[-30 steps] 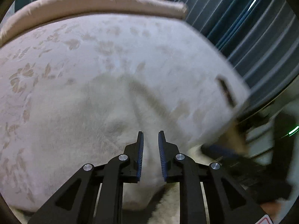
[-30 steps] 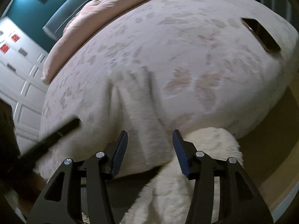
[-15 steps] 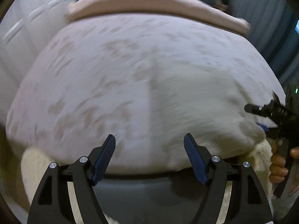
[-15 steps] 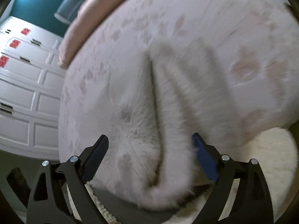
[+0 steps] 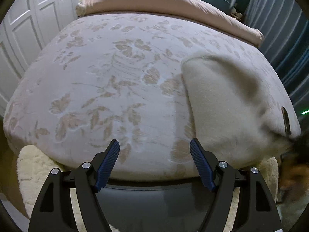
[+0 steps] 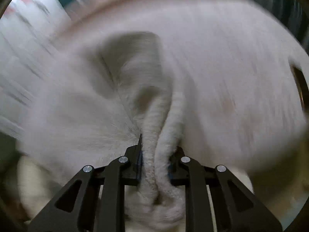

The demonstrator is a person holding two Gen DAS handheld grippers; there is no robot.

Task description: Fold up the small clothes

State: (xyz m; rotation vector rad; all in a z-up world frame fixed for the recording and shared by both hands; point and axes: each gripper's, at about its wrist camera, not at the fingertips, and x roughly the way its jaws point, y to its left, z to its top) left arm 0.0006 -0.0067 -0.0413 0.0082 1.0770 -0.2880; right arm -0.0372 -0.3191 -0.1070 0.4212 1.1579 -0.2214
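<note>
A small cream fleece garment (image 5: 224,104) lies on the floral bedspread (image 5: 108,81) at the right front of the bed. My left gripper (image 5: 154,147) is open and empty over the bed's front edge, left of the garment. In the right wrist view my right gripper (image 6: 156,154) is shut on a bunched fold of the garment (image 6: 158,148), which stretches away over the bed. That view is blurred by motion.
A folded pink duvet (image 5: 154,2) lies across the far end of the bed. White panelled doors (image 5: 29,25) stand at the left, blue curtains (image 5: 285,38) at the right. A fluffy cream rug (image 5: 32,166) lies below the bed's front edge. A dark tag (image 5: 286,121) sits on the bed's right corner.
My left gripper opened, let go of the garment and swung left. My right gripper closed on the garment's fold and is moving fast with it.
</note>
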